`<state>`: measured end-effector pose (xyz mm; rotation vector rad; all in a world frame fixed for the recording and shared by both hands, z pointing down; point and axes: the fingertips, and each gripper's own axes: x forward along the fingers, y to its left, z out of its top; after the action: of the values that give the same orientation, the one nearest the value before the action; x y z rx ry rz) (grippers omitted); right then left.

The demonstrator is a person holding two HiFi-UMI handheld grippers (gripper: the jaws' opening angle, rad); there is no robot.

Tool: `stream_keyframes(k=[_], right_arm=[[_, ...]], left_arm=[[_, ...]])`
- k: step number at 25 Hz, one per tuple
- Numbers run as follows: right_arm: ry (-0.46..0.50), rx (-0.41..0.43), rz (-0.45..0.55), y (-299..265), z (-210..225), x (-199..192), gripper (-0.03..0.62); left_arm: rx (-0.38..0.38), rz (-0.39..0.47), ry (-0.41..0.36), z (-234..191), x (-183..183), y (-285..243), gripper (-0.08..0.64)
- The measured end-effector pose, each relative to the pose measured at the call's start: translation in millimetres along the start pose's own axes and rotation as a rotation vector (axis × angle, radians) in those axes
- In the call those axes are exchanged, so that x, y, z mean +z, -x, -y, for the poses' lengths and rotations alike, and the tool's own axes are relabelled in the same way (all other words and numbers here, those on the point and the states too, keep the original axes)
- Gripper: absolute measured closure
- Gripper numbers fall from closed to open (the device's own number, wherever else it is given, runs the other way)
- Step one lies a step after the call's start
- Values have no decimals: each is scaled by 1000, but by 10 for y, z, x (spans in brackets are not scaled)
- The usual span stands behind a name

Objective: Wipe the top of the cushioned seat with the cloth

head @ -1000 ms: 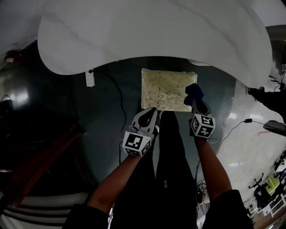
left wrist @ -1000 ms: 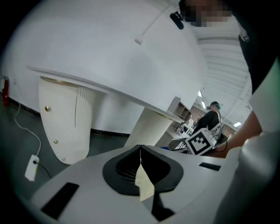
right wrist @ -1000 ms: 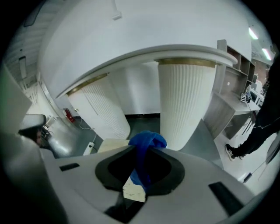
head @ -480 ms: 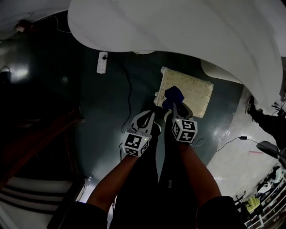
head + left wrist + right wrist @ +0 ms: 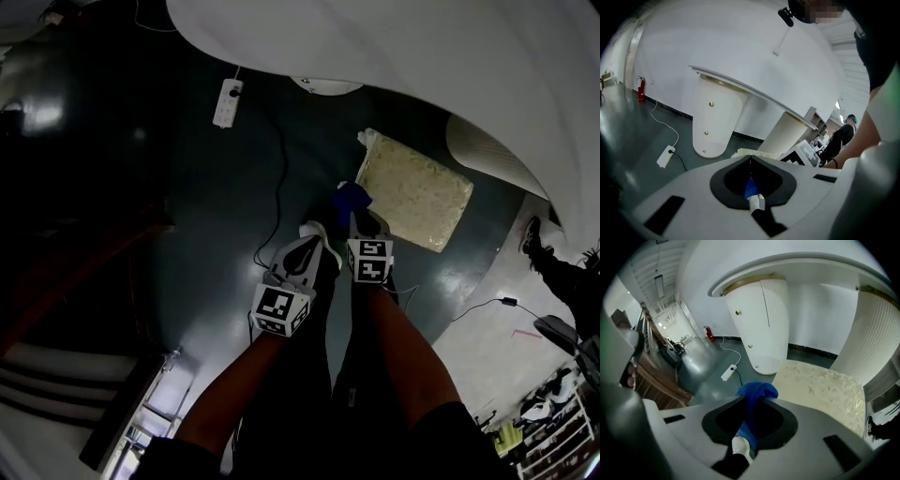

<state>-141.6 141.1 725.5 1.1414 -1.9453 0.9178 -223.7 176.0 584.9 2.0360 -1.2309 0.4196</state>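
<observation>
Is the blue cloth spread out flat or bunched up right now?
Bunched up. The cloth pokes out as a crumpled wad from the jaws of the right hand-held gripper, which are shut on it.

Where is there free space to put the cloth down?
The cushioned seat is bare, right of the cloth held by the right tool. The floor left of the cable is also free. It is crowded around the left tool, near the cable's lower end.
</observation>
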Motion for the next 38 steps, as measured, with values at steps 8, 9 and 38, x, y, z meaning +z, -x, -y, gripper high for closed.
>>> stream_keyframes(k=[8, 9, 38], right_arm=[[-97, -65, -90, -294, 221, -359, 508], [-94, -70, -99, -300, 222, -389, 508], [-90, -102, -111, 28, 1104, -776, 508]], left_arm=[[-37, -21, 4, 50, -148, -204, 543], [-40, -21, 7, 56, -139, -215, 543], [-194, -111, -102, 862, -251, -881, 543]])
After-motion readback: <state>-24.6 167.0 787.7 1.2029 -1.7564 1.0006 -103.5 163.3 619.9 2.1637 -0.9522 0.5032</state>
